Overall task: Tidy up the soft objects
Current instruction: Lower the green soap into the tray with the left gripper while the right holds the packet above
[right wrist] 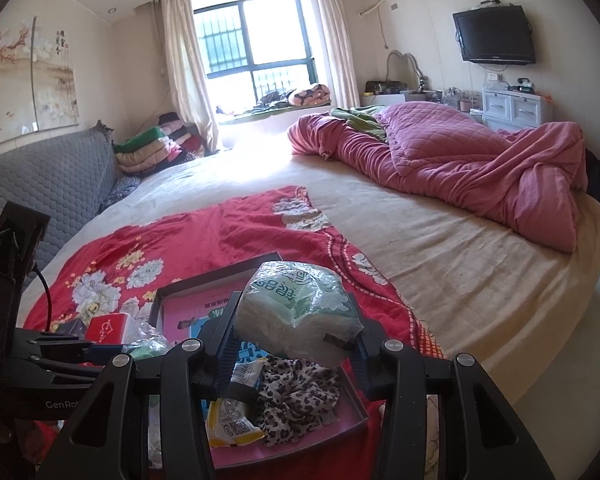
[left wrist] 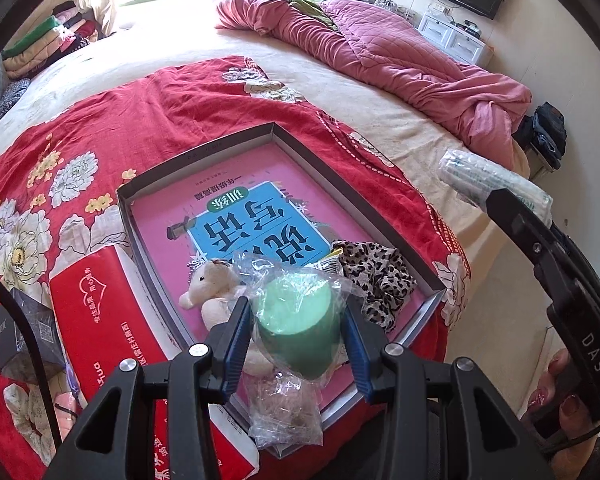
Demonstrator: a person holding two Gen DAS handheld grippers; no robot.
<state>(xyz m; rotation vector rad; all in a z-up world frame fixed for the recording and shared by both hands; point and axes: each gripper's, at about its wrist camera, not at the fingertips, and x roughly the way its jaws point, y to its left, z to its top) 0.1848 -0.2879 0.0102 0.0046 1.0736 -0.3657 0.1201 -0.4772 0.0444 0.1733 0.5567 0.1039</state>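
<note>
Over the near end of the shallow grey-walled box, which lies on a red floral blanket spread across the bed, the left gripper is closed onto a green foam cylinder wrapped in clear crinkly plastic, its blue pads pressed against either side of it. Inside the box, on its pink printed floor, a small white plush toy lies just left of the cylinder, and a leopard-print scrunchie lies just right of it, in the box's near right corner. A yellow snack packet sits touching the scrunchie's left edge. Above the box, the right gripper clamps a soft pack of tissues in green-printed plastic, its jaws closed partway around the bundle and holding it clear of the scrunchie below. Just outside the box's left wall rest a red tissue carton and, beyond it, a small dark box. Well beyond the box, a crumpled pink quilt lies along the bed's far right side.
</note>
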